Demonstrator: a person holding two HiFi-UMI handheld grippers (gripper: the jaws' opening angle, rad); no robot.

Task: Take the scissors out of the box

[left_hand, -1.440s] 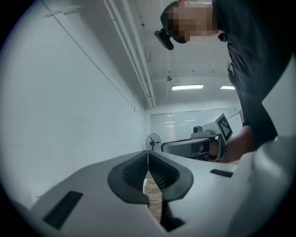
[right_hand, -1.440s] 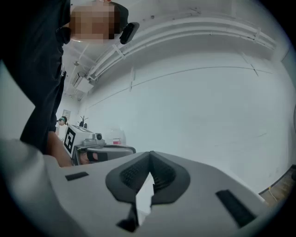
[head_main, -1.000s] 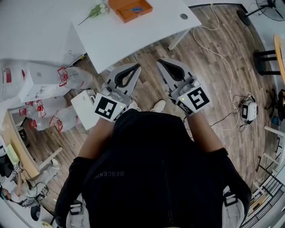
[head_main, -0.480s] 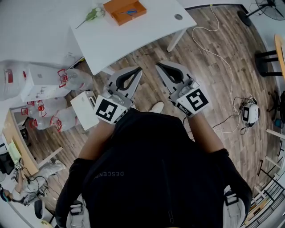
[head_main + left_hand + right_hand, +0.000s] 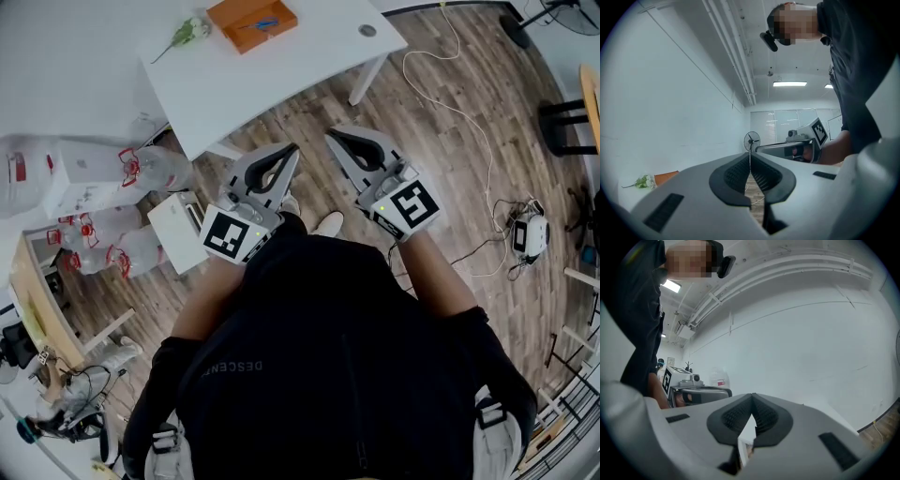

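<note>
An orange box (image 5: 251, 21) lies on the white table (image 5: 281, 75) at the top of the head view, with blue-handled scissors (image 5: 263, 22) inside it. My left gripper (image 5: 292, 148) and right gripper (image 5: 330, 135) hover side by side over the wooden floor, short of the table's near edge, both shut and empty. In the left gripper view the jaws (image 5: 750, 157) meet at the tips, and the orange box (image 5: 665, 177) shows far off at the left. In the right gripper view the jaws (image 5: 752, 397) are also closed, pointing at a bare white wall.
A green-stemmed flower (image 5: 187, 33) lies on the table left of the box. White bags with red handles (image 5: 131, 169) and a white carton (image 5: 178, 225) stand on the floor at the left. A cable and a small device (image 5: 525, 234) lie at the right. A fan (image 5: 751, 139) stands far off.
In the head view the table and its box have slid up and to the left. Both grippers kept their places side by side in the picture and stayed shut.
</note>
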